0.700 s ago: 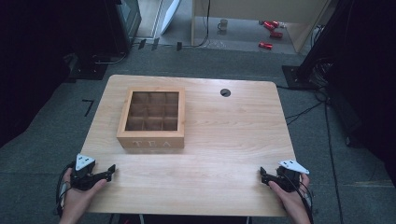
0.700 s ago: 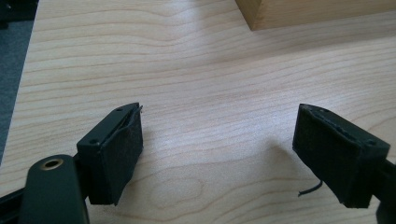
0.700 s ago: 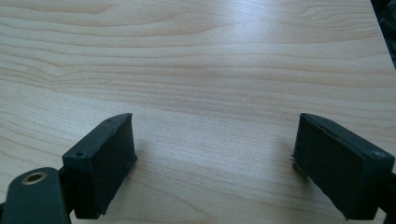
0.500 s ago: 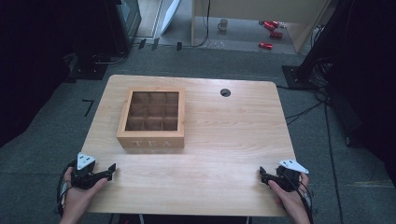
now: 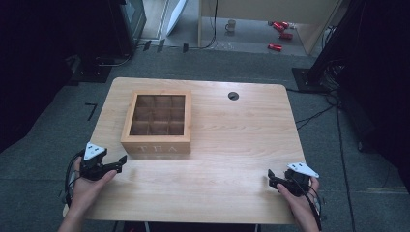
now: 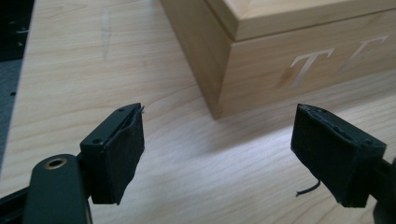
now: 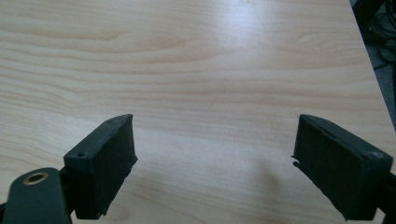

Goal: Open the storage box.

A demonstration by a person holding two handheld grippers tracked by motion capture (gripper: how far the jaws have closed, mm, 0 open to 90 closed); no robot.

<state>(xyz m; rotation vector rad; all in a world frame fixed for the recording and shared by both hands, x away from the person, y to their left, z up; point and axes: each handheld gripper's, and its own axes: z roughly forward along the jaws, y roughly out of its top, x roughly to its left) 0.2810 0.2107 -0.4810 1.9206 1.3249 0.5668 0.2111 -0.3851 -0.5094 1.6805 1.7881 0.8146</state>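
A wooden tea box (image 5: 157,121) with a windowed lid and "TEA" on its front stands on the left half of the light wood table (image 5: 232,145). My left gripper (image 5: 118,163) is open just in front of the box's near left corner, pointing right. In the left gripper view that box corner (image 6: 261,60) rises just beyond my open left gripper (image 6: 217,154), with nothing between the jaws. My right gripper (image 5: 271,177) is open near the table's front right edge. In the right gripper view the right gripper (image 7: 215,158) spans bare tabletop (image 7: 196,70).
A round cable hole (image 5: 233,95) sits in the table's far middle. On the floor beyond are a mug (image 5: 232,25) and red cans (image 5: 280,34). Cables (image 5: 314,116) trail at the right, and a dark stand (image 5: 125,29) is at the far left.
My left gripper has moved forward, closer to the tea box's front corner. The right gripper has hardly moved.
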